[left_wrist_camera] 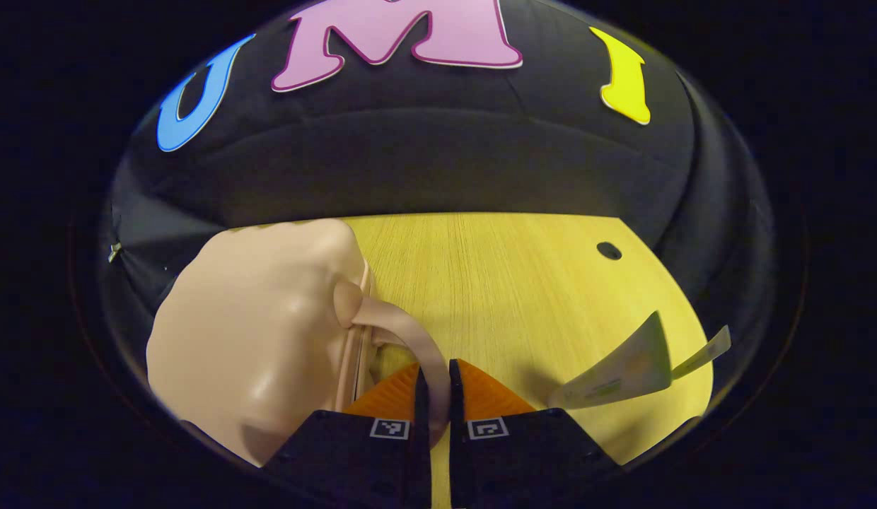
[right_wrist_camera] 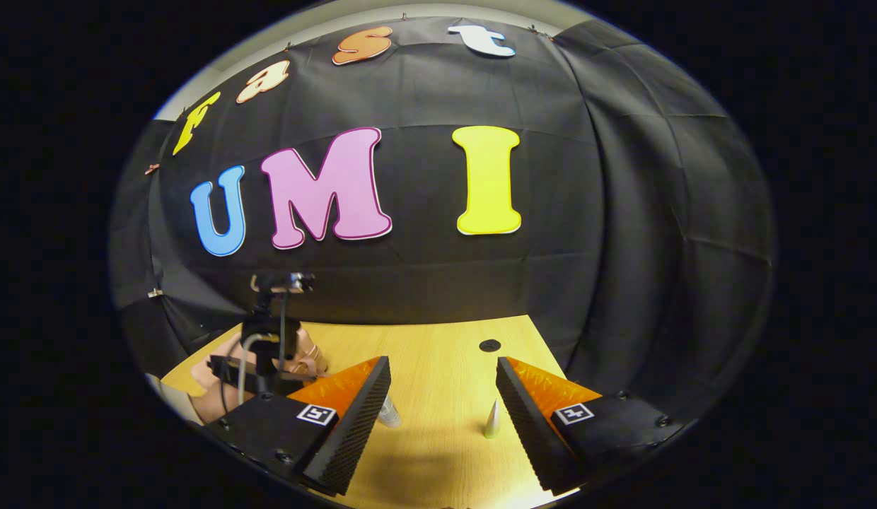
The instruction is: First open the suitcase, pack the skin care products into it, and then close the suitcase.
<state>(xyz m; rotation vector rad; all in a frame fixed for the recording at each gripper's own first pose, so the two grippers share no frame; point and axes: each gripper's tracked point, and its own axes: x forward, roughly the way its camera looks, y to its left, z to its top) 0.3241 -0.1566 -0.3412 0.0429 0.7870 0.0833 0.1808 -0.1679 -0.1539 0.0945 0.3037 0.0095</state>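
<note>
L tongs are sitting nearly closed w/ the suitcase's curved handle running down between the two fingers; both fingers are pressing on that strap, so they're gripping it. The suitcase, a pale beige hard shell, is lying on the table to the left of the tongs in the left gripper view, its seam edge facing the handle side. Whether the lid is cracked open can't be told from here.

To the right of the L tongs, a flat skin care tube is resting on the wood, tilted, w/ a second thinner tube just beside it, further right. A small dark hole is showing in the table top near the far right edge.

R tongs are standing wide open, nothing between the fingers, hovering over the table. In the right gripper view, a whitish tube tip is poking up just beside the right finger, and another tube end is peeking out by the left finger; both are lying on the wood. Further left the other gripper's body w/ cables is sitting over the beige suitcase, near the table's left edge. The table hole is showing near the back.
</note>
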